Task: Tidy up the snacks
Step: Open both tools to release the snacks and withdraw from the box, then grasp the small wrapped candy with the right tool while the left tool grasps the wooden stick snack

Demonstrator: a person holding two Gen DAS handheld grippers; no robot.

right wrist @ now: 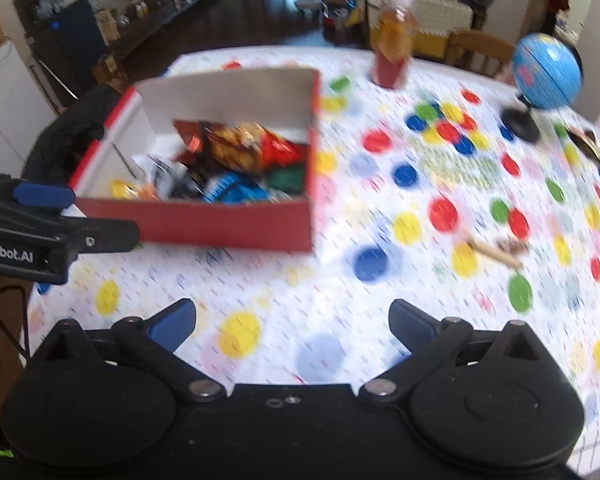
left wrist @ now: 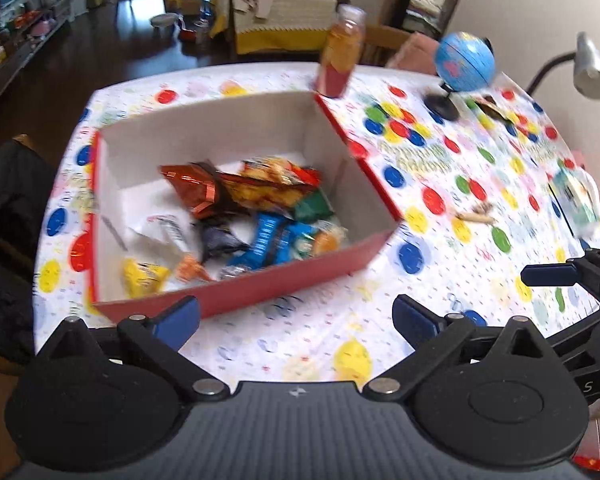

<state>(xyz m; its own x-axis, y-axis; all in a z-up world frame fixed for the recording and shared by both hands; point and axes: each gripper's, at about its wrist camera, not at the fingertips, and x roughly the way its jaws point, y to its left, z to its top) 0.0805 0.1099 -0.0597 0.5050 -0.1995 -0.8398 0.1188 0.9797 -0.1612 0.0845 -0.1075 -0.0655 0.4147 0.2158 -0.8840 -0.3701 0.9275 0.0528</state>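
A red cardboard box [left wrist: 300,280] with a white inside holds several snack packets [left wrist: 260,208] on the dotted tablecloth. It also shows in the right wrist view [right wrist: 236,220], with the packets [right wrist: 240,160] piled inside. My left gripper [left wrist: 296,320] is open and empty, just in front of the box's near wall. My right gripper [right wrist: 292,320] is open and empty, above the cloth to the right of the box. A small wrapped snack stick [left wrist: 476,216] lies on the cloth right of the box, and shows in the right wrist view [right wrist: 496,252].
A tall snack bottle [left wrist: 340,52] stands behind the box. A blue globe [left wrist: 464,64] stands at the back right. A lamp [left wrist: 592,68] and a small carton [left wrist: 572,200] are at the right edge. A dark jacket [left wrist: 4,240] hangs at the table's left.
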